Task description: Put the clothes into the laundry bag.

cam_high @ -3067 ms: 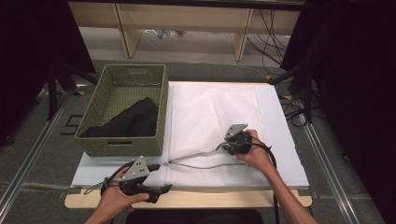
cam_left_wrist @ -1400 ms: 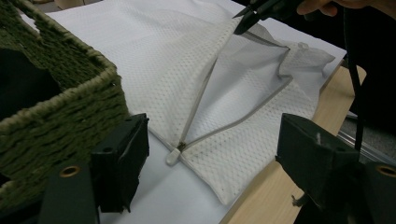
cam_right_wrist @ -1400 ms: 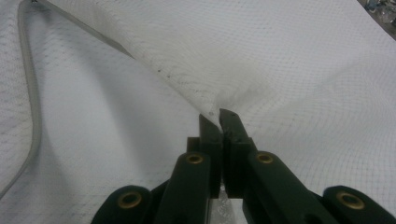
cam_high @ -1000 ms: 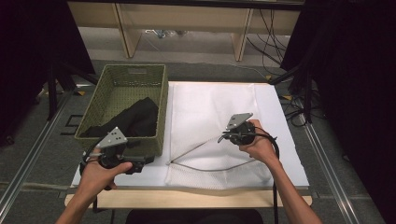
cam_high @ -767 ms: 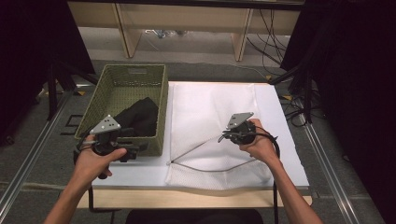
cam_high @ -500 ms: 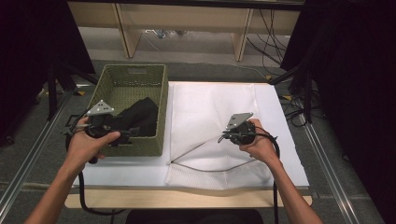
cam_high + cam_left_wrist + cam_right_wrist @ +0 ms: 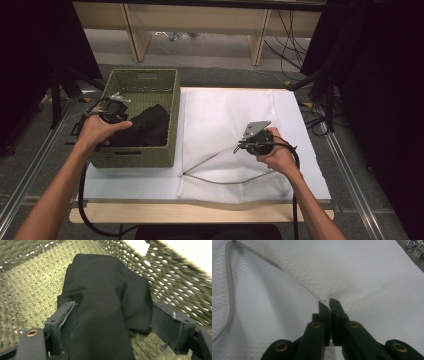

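A person works at a table (image 7: 125, 182) with a two-jaw gripper in each hand. The left gripper (image 7: 114, 107) is held over the green woven basket (image 7: 141, 156) that stands at the left side of the table, beside the white mesh bag (image 7: 225, 112). In the left gripper view its jaws are spread wide, one on each side of the black garment (image 7: 105, 302) that lies bunched on the basket floor (image 7: 30, 287); the cloth lies between the pads, and whether the pads press on it cannot be told. In the high view the black garment (image 7: 150, 127) fills the near right part of the basket. The right gripper (image 7: 252, 142) rests over the mesh bag near the table's middle. In the right gripper view its jaws are pressed together on a fold of the upper mesh layer (image 7: 325, 296), pulling the fabric into a raised peak. The bag's grey zipper edge (image 7: 220, 181) gapes open in a wedge toward the basket, its corner (image 7: 181, 175) lying just beside the basket's near right corner.
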The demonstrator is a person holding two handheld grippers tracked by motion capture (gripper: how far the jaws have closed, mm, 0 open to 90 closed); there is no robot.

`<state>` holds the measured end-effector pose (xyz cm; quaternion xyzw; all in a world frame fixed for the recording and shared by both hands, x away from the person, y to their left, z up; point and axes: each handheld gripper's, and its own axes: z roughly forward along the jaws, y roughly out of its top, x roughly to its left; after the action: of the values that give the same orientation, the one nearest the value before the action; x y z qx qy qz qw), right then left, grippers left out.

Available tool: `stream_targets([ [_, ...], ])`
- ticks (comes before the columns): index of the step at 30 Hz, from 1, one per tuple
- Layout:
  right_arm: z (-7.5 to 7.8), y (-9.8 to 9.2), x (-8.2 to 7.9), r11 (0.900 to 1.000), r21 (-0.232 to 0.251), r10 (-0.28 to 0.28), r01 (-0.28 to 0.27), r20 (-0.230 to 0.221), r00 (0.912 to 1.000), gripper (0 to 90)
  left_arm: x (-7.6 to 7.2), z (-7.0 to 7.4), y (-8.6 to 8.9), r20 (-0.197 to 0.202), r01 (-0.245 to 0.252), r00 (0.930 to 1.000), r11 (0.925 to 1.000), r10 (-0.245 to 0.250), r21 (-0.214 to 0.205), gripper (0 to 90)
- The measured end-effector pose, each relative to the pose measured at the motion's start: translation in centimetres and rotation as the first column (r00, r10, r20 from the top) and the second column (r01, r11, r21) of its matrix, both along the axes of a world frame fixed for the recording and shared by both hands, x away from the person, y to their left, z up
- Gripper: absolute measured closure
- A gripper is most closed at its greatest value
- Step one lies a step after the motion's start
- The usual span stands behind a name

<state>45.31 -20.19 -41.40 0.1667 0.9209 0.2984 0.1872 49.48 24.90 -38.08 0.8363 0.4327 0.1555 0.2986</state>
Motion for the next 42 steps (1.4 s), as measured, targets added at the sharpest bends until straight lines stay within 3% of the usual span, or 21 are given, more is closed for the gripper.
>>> stream_targets([
  [1,-0.1,0.0,-0.1,1.0000,0.005,-0.008,0.008,-0.002,1.0000,89.5,0.6,-0.4,0.0,-0.019,0.000,0.9998,0.9998,0.000,0.020,21.2],
  [3,-0.1,0.0,-0.1,1.0000,0.004,-0.008,0.008,0.001,1.0000,89.4,1.2,-0.8,0.1,-0.017,0.021,0.9996,0.9990,-0.021,0.039,20.0],
  [6,-0.1,0.1,-0.2,0.9998,-0.002,-0.020,0.020,-0.005,0.9998,89.4,2.4,-1.5,0.4,-0.053,0.032,0.9982,0.9980,-0.029,0.054,20.3],
  [7,-0.2,0.1,-0.1,1.0000,-0.007,-0.002,0.003,0.016,0.9999,89.4,2.7,-1.7,0.4,-0.083,0.041,0.9959,0.9973,-0.036,0.061,19.9],
  [10,-0.2,0.0,-0.1,0.9999,-0.011,0.000,0.000,0.008,1.0000,89.4,3.3,-2.9,0.1,-0.100,0.097,0.9913,0.9882,-0.085,0.119,18.4],
  [11,-0.2,0.0,-0.1,0.9999,-0.011,-0.001,0.001,0.005,1.0000,89.4,3.6,-3.4,-0.1,-0.132,0.109,0.9866,0.9894,-0.095,0.097,18.9],
  [14,-0.3,0.1,-0.1,0.9999,-0.011,0.011,-0.011,0.017,0.9998,89.4,3.8,-4.2,-0.4,-0.152,0.125,0.9821,0.9888,-0.112,0.081,14.1],
  [15,-0.4,0.1,-0.1,0.9998,-0.014,0.015,-0.015,0.017,0.9997,89.4,3.9,-4.9,-0.7,-0.147,0.148,0.9805,0.9821,-0.130,0.117,14.1],
  [16,-0.3,0.1,-0.1,0.9997,-0.019,0.017,-0.016,0.011,0.9998,89.4,3.9,-4.9,-0.7,-0.147,0.148,0.9805,0.9821,-0.130,0.117,14.2],
  [17,-0.2,0.1,-0.1,0.9999,-0.015,0.006,-0.006,0.003,1.0000,89.4,4.0,-5.3,-0.7,-0.143,0.177,0.9774,0.9729,-0.156,0.149,13.3],
  [19,-0.3,0.0,-0.1,0.9999,-0.013,0.002,-0.002,0.018,0.9998,89.4,4.0,-6.0,-0.7,-0.165,0.176,0.9744,0.9741,-0.152,0.142,7.9],
  [22,-0.2,0.0,-0.1,0.9999,-0.011,-0.010,0.010,0.005,0.9999,89.4,4.0,-6.9,-1.1,-0.174,0.173,0.9745,0.9680,-0.141,0.182,3.8],
  [23,-0.4,0.0,-0.1,0.9999,-0.016,0.004,-0.004,0.021,0.9998,89.4,4.2,-7.1,-1.3,-0.195,0.177,0.9719,0.9557,-0.132,0.235,3.0],
  [24,-0.4,0.1,-0.1,0.9999,-0.016,0.001,0.000,0.017,0.9999,89.4,4.2,-7.1,-1.3,-0.195,0.177,0.9719,0.9557,-0.132,0.235,3.3],
  [26,-0.3,0.1,-0.2,0.9998,-0.018,-0.009,0.009,0.008,0.9999,89.4,4.4,-7.2,-1.4,-0.209,0.177,0.9696,0.9548,-0.128,0.239,9.0],
  [27,-0.3,0.0,-0.3,0.9998,-0.018,-0.011,0.011,0.007,0.9999,89.4,4.4,-7.2,-1.2,-0.203,0.158,0.9730,0.9589,-0.110,0.236,12.0],
  [29,-0.2,0.0,-0.2,0.9998,-0.020,-0.008,0.008,0.013,0.9999,89.4,4.4,-7.1,-1.1,-0.198,0.158,0.9738,0.9591,-0.112,0.235,21.3],
  [30,-0.2,0.0,-0.2,0.9999,-0.011,-0.008,0.008,0.018,0.9998,89.4,4.3,-7.2,-1.1,-0.185,0.137,0.9778,0.9688,-0.098,0.207,31.5],
  [32,-0.2,0.0,-0.1,0.9999,-0.012,0.002,-0.002,0.025,0.9997,89.4,4.3,-7.0,-0.8,-0.174,0.131,0.9801,0.9700,-0.095,0.205,42.7],
  [33,-0.3,-0.1,0.0,0.9998,-0.015,0.012,-0.011,0.038,0.9992,89.4,4.2,-6.9,-0.7,-0.166,0.115,0.9826,0.9745,-0.084,0.192,46.2],
  [42,-0.3,0.0,-0.1,0.9999,-0.009,0.010,-0.009,0.041,0.9991,89.5,4.3,-6.3,-0.5,-0.136,0.094,0.9884,0.9755,-0.067,0.199,59.3],
])
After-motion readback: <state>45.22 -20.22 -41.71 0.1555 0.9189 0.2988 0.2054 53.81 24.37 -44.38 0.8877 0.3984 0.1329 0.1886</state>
